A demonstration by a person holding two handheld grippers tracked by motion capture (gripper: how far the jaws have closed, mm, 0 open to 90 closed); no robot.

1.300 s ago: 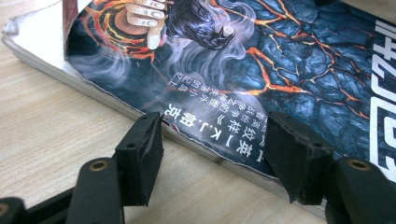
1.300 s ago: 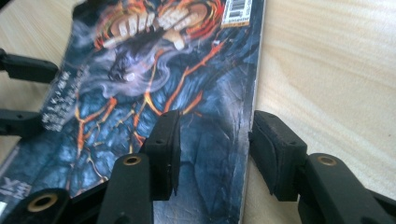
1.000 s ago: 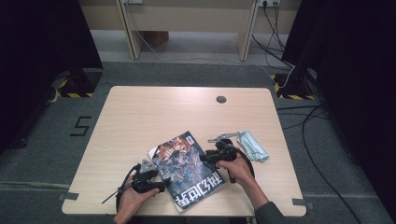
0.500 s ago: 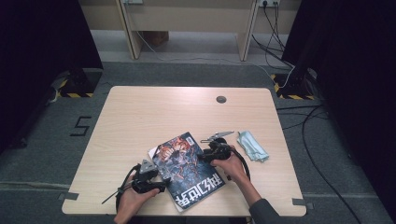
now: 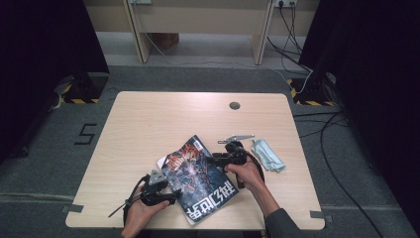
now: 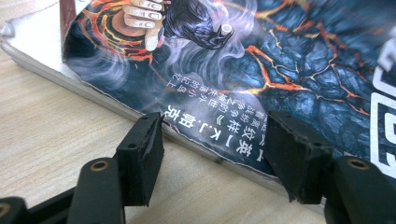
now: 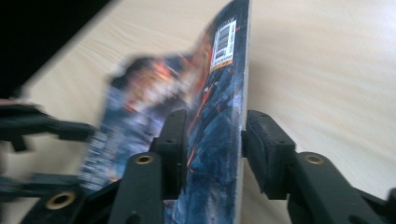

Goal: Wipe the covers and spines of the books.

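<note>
A book with a dark blue and orange cover lies skewed near the table's front edge. My left gripper rests at its lower left side. In the left gripper view its jaws stand open on the wood, with the book's cover edge running just beyond the pads. My right gripper reaches in from the right. Its jaws have just been closing, and in the right gripper view they sit on both faces of the book, which stands edge-on between them.
A teal cloth lies right of the right hand, with a small metal tool just behind it. A round cable hole sits near the table's far edge. Cables run across the floor to the right.
The right hand has shifted slightly toward the far side along the book's right edge. The left hand and its gripper have stayed put.
</note>
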